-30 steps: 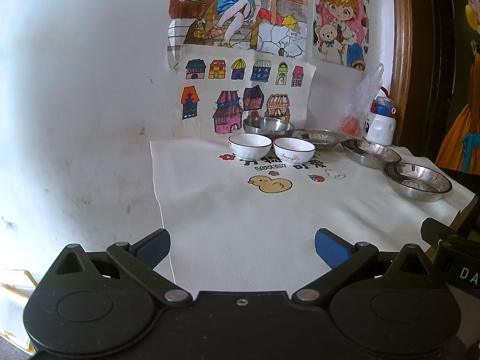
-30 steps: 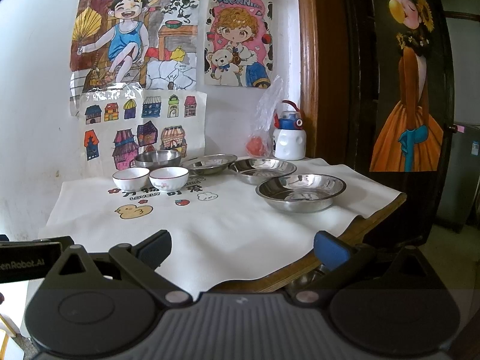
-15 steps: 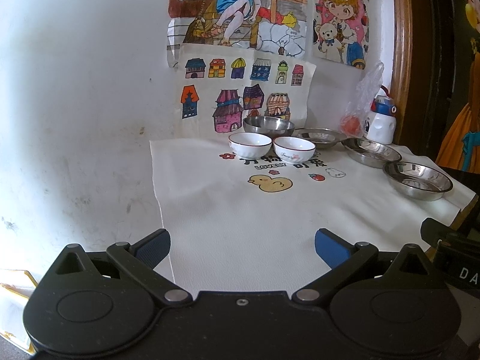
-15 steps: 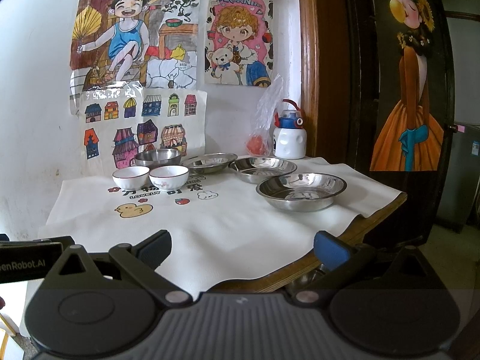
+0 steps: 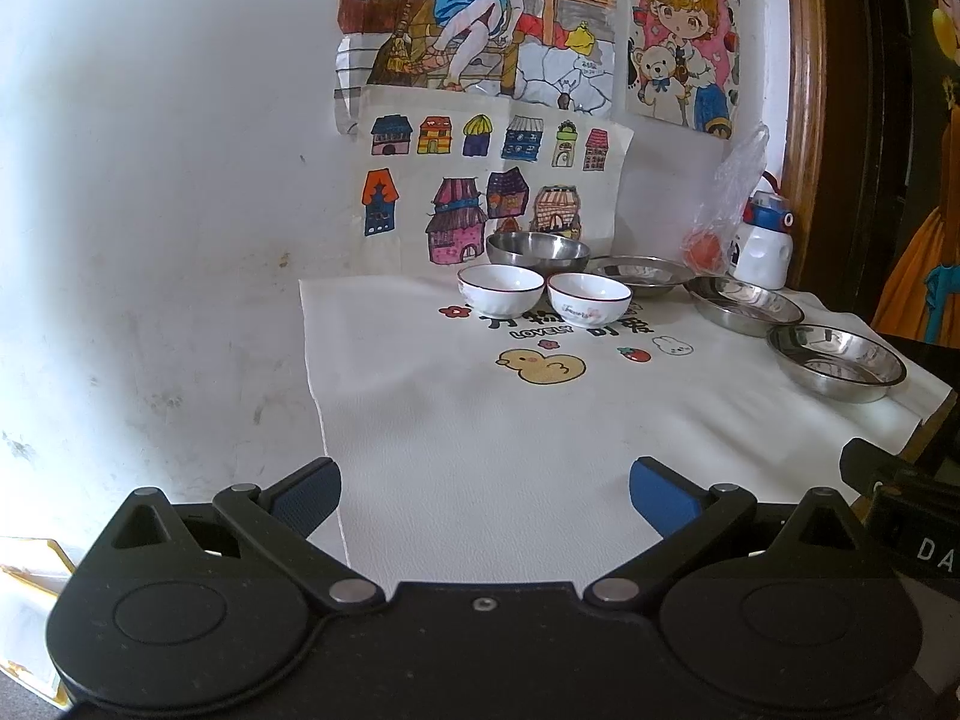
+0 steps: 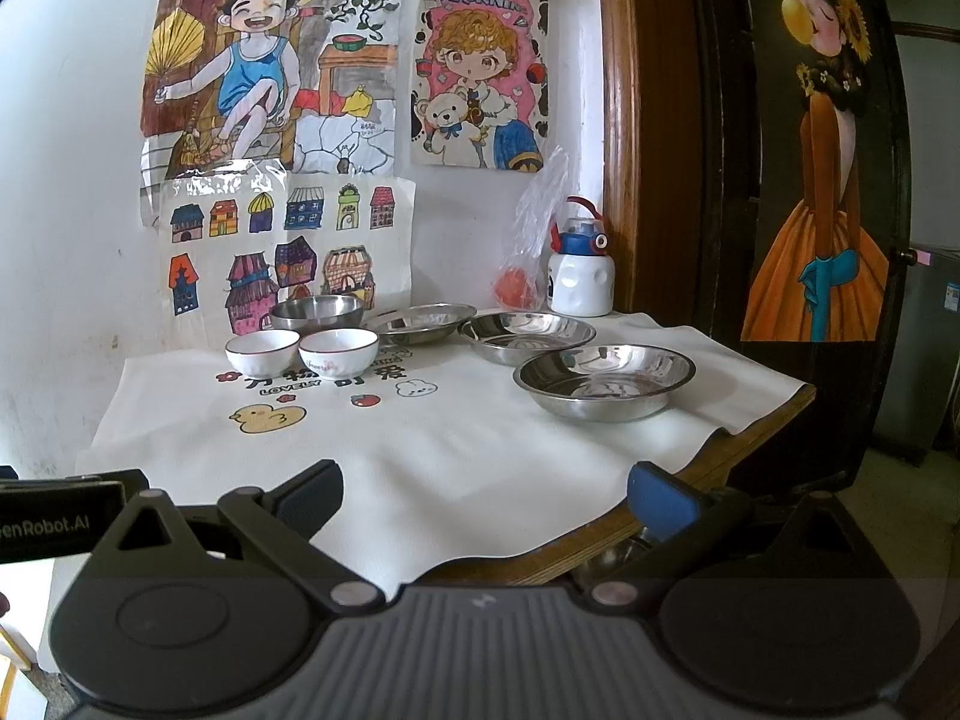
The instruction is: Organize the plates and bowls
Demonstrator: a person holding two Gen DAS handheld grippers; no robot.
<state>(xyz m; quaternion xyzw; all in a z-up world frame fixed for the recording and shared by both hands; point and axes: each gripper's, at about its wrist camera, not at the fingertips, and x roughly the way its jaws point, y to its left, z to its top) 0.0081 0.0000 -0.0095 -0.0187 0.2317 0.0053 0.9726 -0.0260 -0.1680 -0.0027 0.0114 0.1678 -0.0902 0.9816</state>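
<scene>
Holding both claws back at the near edge of the table, nothing picked yet. My left gripper [image 5: 483, 489] is spread wide and empty over the bare white cloth [image 5: 480, 450]; my right gripper [image 6: 483, 489] is likewise spread and empty, sitting over the near right edge of the table [image 6: 600, 546].

Where the dishes are: all of them stand at the far side, well apart from either claw.
- Two white ceramic bowls, left bowl [image 5: 501, 289] and right bowl [image 5: 589, 298], side by side, just short of touching, near the wall.
- A deep steel bowl [image 5: 538, 250] right behind them.
- Three shallow steel plates fanning out toward the right edge: far plate [image 6: 420, 321], middle plate [image 6: 527, 334], near plate [image 6: 606, 380]. The rims look close, but I can't tell whether they touch.
- A white bottle [image 6: 581, 279] and a plastic bag [image 6: 531, 252] sit in the far corner, not my job.

Why I'm staged like this: jaws wide because bowl and plate rims need a wide entry. The near plate is closest to my right claw, so that's the likely first pick, stacked onto the middle one. The ceramic bowls fall to the left side and should nest.

Risk: thin steel rims are slick, and the loose cloth may drag.
</scene>
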